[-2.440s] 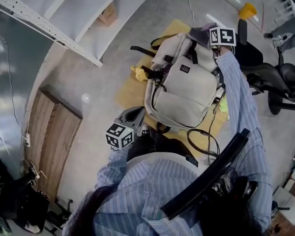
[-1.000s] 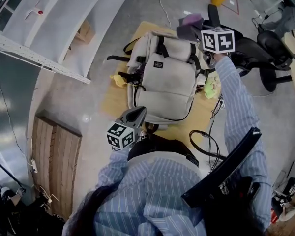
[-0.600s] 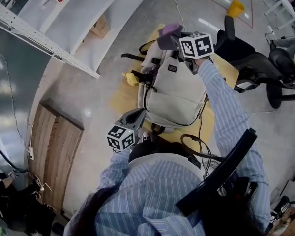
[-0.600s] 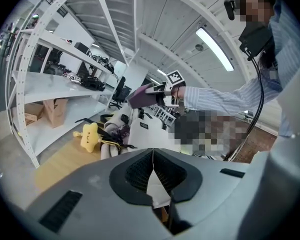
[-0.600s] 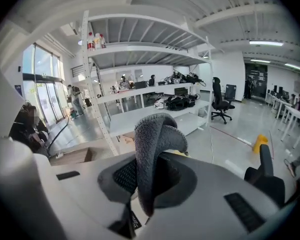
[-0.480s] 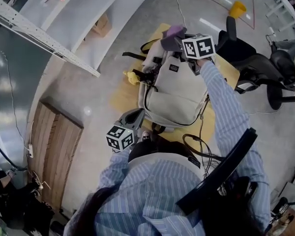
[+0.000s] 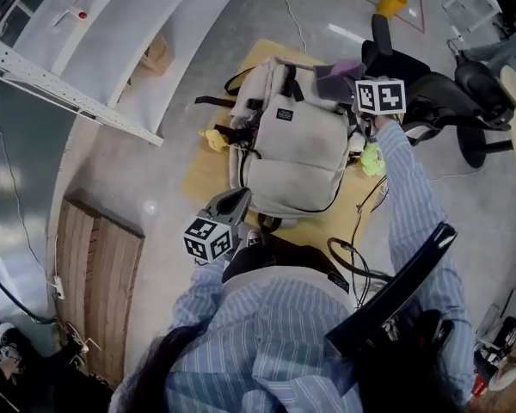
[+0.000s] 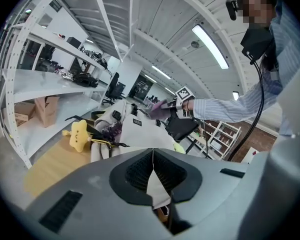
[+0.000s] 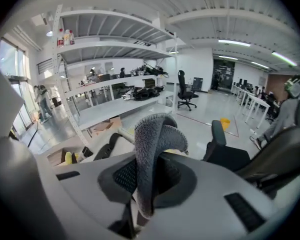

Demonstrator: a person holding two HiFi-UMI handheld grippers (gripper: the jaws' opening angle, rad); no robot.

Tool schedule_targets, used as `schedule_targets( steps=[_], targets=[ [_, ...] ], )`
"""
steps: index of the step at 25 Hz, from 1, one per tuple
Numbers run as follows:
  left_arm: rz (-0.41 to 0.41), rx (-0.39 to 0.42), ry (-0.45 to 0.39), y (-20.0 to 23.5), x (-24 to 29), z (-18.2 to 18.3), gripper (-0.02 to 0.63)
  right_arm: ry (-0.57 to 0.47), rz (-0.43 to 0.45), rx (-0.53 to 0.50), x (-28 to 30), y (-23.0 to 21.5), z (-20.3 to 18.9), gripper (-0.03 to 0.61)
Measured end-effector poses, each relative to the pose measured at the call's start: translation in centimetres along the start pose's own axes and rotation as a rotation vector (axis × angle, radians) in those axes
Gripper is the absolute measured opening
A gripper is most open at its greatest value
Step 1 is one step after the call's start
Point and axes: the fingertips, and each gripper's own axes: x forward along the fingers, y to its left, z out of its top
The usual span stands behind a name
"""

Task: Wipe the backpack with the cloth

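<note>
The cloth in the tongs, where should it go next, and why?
Probably sweep it down the front of the backpack. The right tongs are shut on the grey cloth, up at the bag's top corner, and the wide front panel below it lies face up and uncovered, ready to wipe.

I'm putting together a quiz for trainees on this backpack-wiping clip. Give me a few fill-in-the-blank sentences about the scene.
The right tongs are shut on the ____ meant for wiping.
The left tongs are shut and hold ____.
The star-shaped toy beside the backpack is coloured ____.
Missing words: cloth; nothing; yellow.
</note>
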Motion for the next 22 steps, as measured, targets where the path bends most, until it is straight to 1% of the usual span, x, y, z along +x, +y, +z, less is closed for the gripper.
schedule_targets(
  steps=[4,8,10,12,14,17,20,22],
  targets=[
    [-0.047,0.023,0.025,-1.0,1.1,-0.1,0.006,0.010,-0.099,0.103,-3.8,-5.5,-4.2,0.041],
    [-0.088,0.044,0.047,-2.1,2.1,-0.3,0.006,0.036,-0.190,0.184,-7.2,-9.7,-8.6,0.041],
    [-0.098,0.051,0.053,-2.4,2.5,-0.4,0.006,0.061,-0.221,0.187,-8.3,-10.9,-10.2,0.041],
    [-0.098,0.050,0.052,-2.4,2.7,-0.3,0.006,0.075,-0.240,0.166,-9.1,-11.4,-10.6,0.041],
    [-0.092,0.049,0.046,-2.1,2.6,0.1,0.006,0.049,-0.234,0.151,-9.9,-11.2,-9.6,0.041],
    [-0.073,0.052,0.034,-1.6,2.3,0.7,0.006,-0.029,-0.179,0.131,-10.6,-9.4,-6.1,0.041],
    [-0.050,0.045,0.022,-1.1,1.8,1.1,0.006,-0.100,-0.106,0.073,-10.2,-5.9,-1.7,0.041],
    [-0.040,0.040,0.018,-1.1,1.5,1.0,0.006,-0.150,-0.038,0.045,-9.4,-2.7,1.3,0.041]
  ],
)
